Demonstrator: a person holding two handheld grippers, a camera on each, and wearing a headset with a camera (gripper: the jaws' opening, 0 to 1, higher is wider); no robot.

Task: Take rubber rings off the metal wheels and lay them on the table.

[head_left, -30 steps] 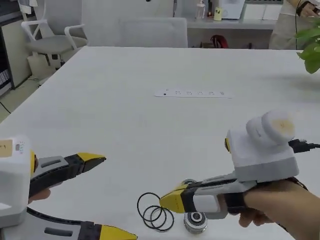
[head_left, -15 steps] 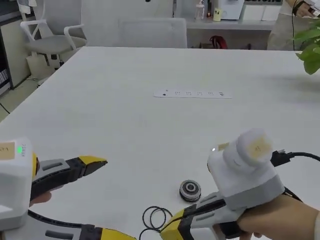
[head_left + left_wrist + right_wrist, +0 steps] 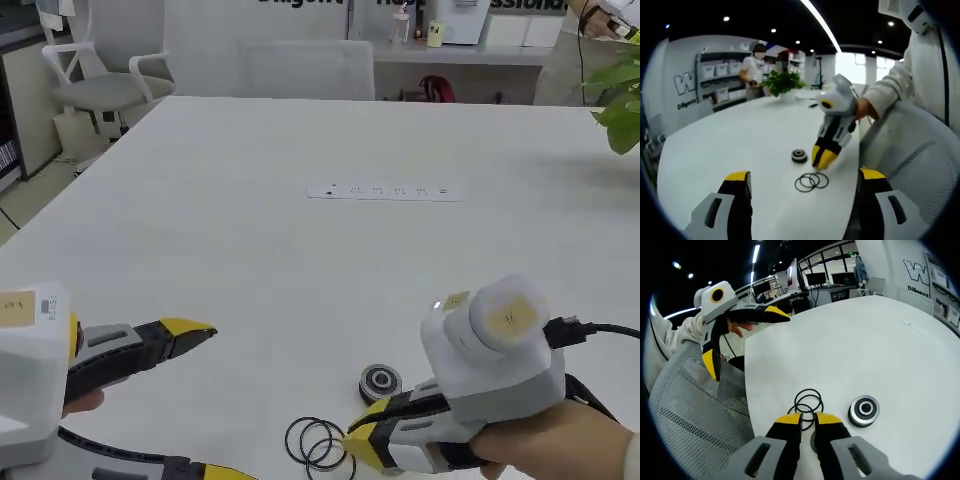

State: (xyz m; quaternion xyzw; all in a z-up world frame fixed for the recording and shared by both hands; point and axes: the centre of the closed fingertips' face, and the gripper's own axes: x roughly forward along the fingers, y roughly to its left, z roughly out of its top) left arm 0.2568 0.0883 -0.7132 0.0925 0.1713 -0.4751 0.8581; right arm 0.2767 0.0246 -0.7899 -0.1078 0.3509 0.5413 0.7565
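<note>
Rubber rings: the rubber rings (image 3: 318, 440) lie flat on the table (image 3: 300, 250) in a small overlapping cluster of black loops, close to the near edge.
Metal wheel: the metal wheel (image 3: 380, 381) sits flat just beside the cluster, apart from it. I cannot tell whether a ring is left on its rim.
Right claw: my right claw (image 3: 355, 445) is low over the near side of the cluster, its jaws drawn together with only a sliver between them. From its own view (image 3: 802, 419) I cannot tell whether a ring is pinched there.
Left claw: my left claw (image 3: 212, 400) has its jaws spread wide with nothing in them, well to the left of the rings and near the table edge.
Step in hand: as I judge it, laying a ring with the others.
Doing it well: I would keep the tips low and let go gently, so that a ring drops flat and does not spring or roll off the edge. I must also avoid nudging the wheel or dragging the loops already down.
Further out: a power strip (image 3: 385, 189) lies well apart, mid-table.
</note>
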